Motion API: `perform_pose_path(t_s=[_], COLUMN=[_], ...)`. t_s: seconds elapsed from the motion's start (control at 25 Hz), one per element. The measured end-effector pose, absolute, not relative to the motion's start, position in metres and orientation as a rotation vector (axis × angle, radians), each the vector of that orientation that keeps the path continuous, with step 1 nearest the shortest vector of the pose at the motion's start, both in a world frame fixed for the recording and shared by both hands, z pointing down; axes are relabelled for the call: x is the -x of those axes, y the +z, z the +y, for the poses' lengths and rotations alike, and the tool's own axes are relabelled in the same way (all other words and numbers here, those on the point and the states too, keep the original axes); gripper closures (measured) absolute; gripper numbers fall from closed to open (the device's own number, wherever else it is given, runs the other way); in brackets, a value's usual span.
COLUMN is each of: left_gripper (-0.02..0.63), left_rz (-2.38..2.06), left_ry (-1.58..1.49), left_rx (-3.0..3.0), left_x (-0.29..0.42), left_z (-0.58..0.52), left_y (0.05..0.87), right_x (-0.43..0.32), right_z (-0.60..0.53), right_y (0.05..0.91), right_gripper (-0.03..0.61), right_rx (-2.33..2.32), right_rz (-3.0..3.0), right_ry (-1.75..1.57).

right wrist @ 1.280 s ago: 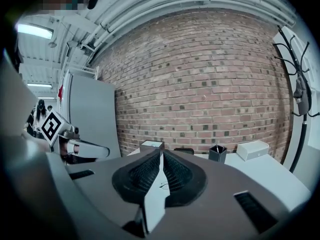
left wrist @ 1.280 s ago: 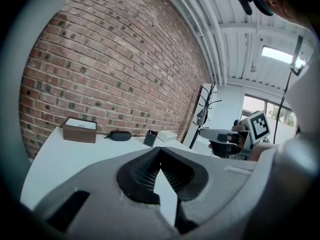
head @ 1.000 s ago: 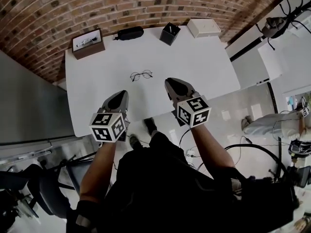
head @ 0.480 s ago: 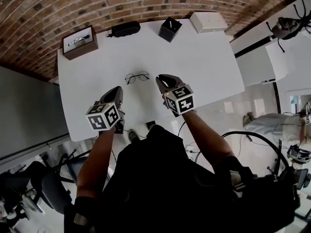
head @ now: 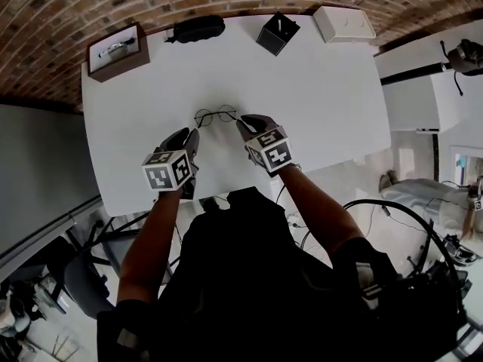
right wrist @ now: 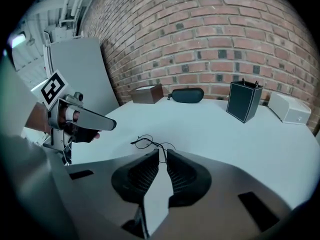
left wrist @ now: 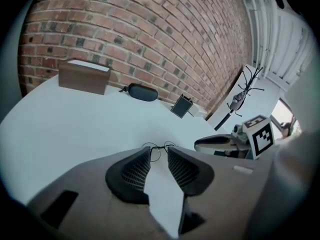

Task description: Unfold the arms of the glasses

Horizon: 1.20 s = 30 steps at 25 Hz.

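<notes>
Lying on the white table (head: pixel 317 89), the glasses (head: pixel 216 115) sit between the two tools. The left gripper (left wrist: pixel 158 153) has just been opening its jaws; they stand apart with nothing pinched, the frame just beyond. The right gripper (right wrist: pixel 162 153) is closed, its tips at the frame's end.

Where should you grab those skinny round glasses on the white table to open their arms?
Probably the outer corner by a lens, where the arm hinges. The glasses lie flat on the table, thin wire, so come in low from either end and pinch there gently.
</notes>
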<state>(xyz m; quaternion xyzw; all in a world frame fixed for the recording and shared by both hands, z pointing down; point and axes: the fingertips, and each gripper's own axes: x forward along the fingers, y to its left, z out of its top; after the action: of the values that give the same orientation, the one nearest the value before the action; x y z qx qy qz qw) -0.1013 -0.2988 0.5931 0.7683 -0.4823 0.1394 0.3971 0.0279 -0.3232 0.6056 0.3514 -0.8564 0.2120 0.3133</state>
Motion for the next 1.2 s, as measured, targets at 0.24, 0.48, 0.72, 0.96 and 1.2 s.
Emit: perform_pose_path(t_s=[0.24,0.48,0.72,0.96,1.2], left_gripper=[0.497,0.497,0.497,0.502,0.508], left_rz=[-1.202,-1.206,-1.179,-1.171,-1.186], left_ry=[0.461,0.535,0.570,0.629,0.688], left_rx=[-1.916,-1.880,-1.885,-1.874,-1.888], left_x=[0.091,0.089,0.083,0.082,0.082], left_z=[-0.307,-0.314,-0.315,-0.310,-0.311], left_y=[0.617,0.649,0.667,0.672,0.673], right_x=[-0.024,-0.022,-0.021,-0.022,-0.019], right_z=[-0.328,-0.332,-0.332,-0.333,-0.333], right_y=[0.635,0.655,0.664,0.666,0.665], right_gripper=[0.531,0.503,0.503,0.526,0.530], right_rx=[-0.853,-0.825,-0.805,-0.812,-0.781], right_rz=[-2.209,-2.173,-2.150,-2.127,-2.089], right_ry=[0.571,0.575,0.549,0.504,0.380])
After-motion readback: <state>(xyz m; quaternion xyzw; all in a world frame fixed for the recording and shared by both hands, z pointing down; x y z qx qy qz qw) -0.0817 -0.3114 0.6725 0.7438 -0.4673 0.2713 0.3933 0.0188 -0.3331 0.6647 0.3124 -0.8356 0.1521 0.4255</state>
